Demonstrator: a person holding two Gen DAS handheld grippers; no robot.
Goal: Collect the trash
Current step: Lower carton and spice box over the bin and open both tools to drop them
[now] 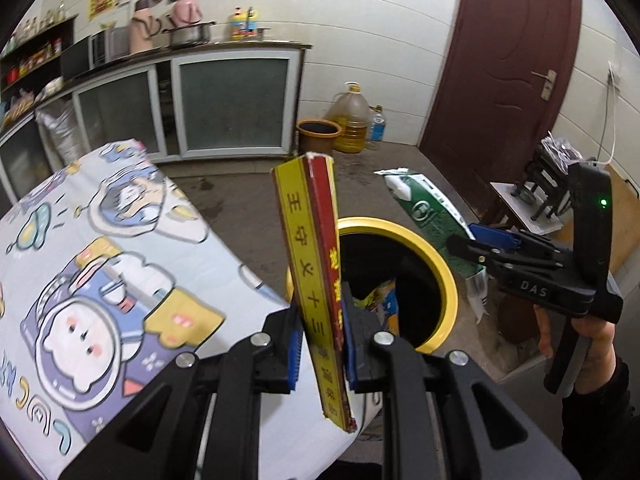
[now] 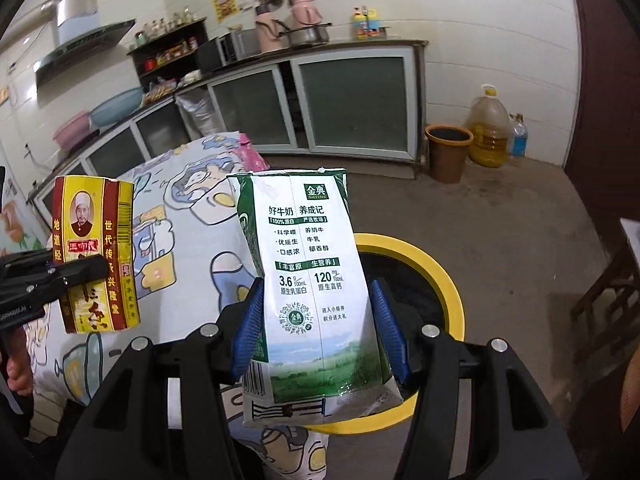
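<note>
- While both claws hang near the yellow-rimmed bin (image 1: 436, 256), right gripper (image 2: 316, 316) clamps the milk carton (image 2: 312, 272), long axis upright, directly over the rim.
- left gripper (image 1: 320, 344) pinches flattened yellow box (image 1: 316, 280), bin just beyond; likely drops second.

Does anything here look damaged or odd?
Both cartons look squashed: the yellow and red box in the left claw is flattened thin, and the milk carton in the right claw is creased.
</note>
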